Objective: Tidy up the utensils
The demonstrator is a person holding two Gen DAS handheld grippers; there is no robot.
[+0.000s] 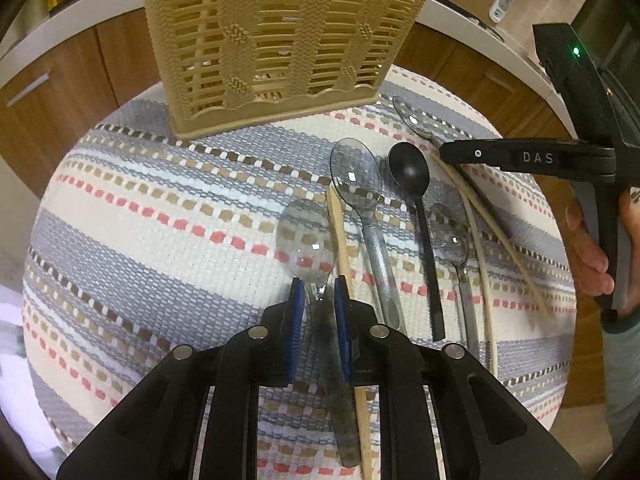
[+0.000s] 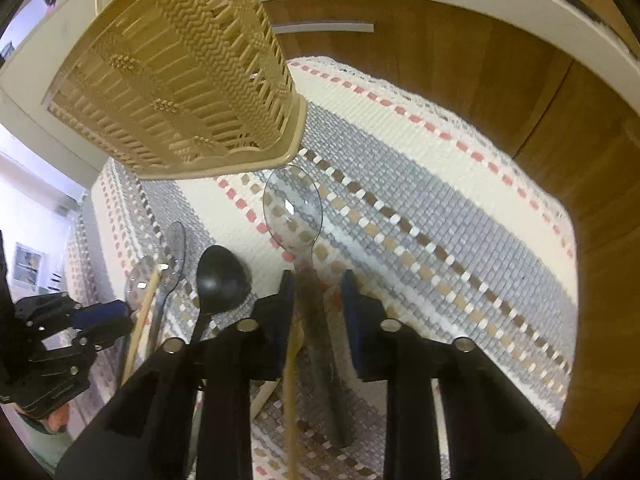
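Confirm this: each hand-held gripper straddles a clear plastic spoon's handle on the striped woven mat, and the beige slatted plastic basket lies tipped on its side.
One detail is wrong. The beige slatted plastic basket stands upright on the striped woven mat, as the left wrist view shows. The rest holds: the left hand-held gripper straddles a clear plastic spoon, and the right hand-held gripper straddles another clear plastic spoon.
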